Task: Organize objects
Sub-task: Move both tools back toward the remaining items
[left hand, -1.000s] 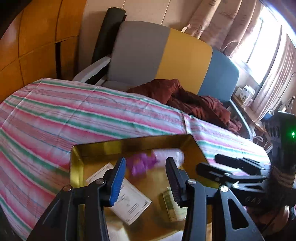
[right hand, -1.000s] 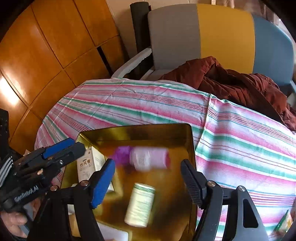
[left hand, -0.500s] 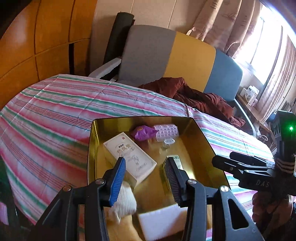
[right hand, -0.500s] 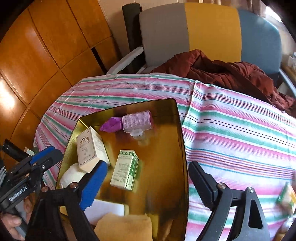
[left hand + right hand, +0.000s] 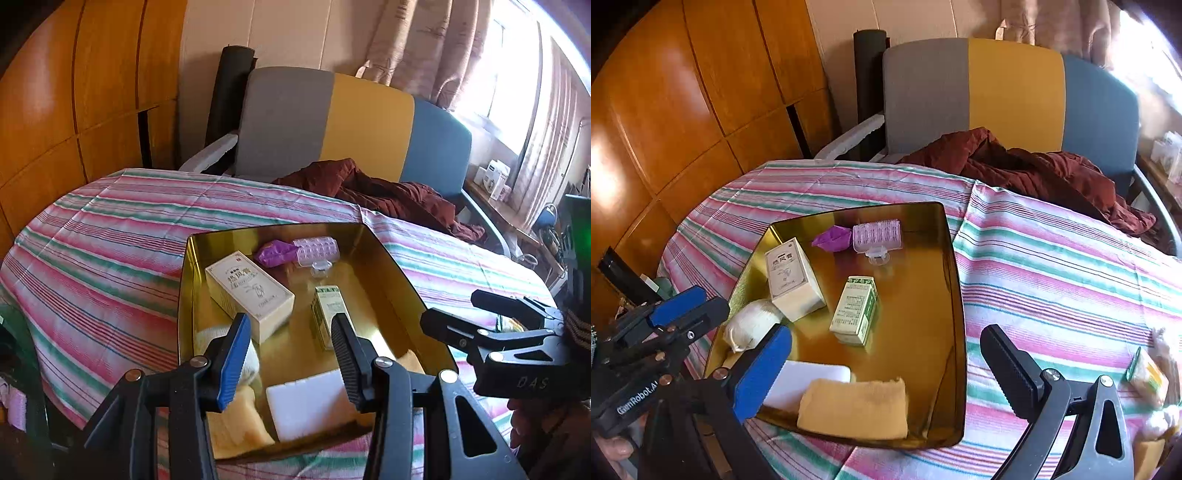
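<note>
On the striped surface (image 5: 1052, 266), my gold tray (image 5: 955, 332) holds the cream box (image 5: 788, 280) and the green box (image 5: 855, 310), long axes running away from me. My right hand-held gripper (image 5: 882, 360) is opening, empty; my left hand-held gripper (image 5: 290, 354) stands part-open, empty.

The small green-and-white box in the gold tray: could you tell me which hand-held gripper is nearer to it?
Left. The left hand-held gripper hangs just short of the green-and-white box, its right finger overlapping it in that view. The right hand-held gripper sits farther back, toward the gold tray's right rim, jaws opening, empty.
</note>
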Action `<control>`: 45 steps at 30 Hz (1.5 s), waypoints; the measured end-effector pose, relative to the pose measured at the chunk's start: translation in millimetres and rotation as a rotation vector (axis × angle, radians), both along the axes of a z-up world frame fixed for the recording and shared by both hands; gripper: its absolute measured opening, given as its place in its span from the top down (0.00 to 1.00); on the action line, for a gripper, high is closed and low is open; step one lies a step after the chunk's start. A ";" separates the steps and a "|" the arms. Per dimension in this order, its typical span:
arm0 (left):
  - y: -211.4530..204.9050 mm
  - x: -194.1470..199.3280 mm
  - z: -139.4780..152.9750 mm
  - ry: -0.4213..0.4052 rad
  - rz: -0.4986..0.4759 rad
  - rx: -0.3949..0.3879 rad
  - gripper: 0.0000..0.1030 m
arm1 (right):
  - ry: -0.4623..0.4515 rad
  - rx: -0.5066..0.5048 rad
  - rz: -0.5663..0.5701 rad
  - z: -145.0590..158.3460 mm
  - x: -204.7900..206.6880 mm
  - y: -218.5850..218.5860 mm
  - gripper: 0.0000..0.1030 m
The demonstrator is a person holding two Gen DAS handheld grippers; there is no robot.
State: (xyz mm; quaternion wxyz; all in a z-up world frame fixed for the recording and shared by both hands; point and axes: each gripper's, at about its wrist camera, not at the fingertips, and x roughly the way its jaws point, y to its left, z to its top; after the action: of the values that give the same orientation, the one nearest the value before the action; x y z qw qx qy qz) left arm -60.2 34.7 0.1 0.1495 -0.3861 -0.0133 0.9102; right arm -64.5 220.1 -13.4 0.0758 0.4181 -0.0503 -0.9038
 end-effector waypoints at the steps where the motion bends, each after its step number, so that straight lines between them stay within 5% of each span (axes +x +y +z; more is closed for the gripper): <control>1: 1.3 1.6 -0.3 -0.003 -0.004 -0.002 0.56 | 0.004 0.000 -0.003 0.2 2.9 0.5 0.00; 27: 52.4 37.7 5.4 0.035 -0.170 -0.048 0.56 | -0.021 -0.009 -0.192 -18.2 53.5 79.1 0.00; 36: 83.8 39.7 6.3 0.007 -0.270 -0.012 0.55 | -0.081 0.001 -0.356 -32.6 84.6 148.6 0.00; 45: 140.9 52.3 5.8 -0.023 -0.463 -0.022 0.55 | -0.066 0.023 -0.641 -13.1 141.7 261.6 0.00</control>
State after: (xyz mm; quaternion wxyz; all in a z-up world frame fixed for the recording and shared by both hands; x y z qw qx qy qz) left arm -7.9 175.6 6.0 0.3498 -0.3906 0.0839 0.8474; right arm 77.2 481.8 -26.5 -0.2193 0.4109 -0.1719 -0.8680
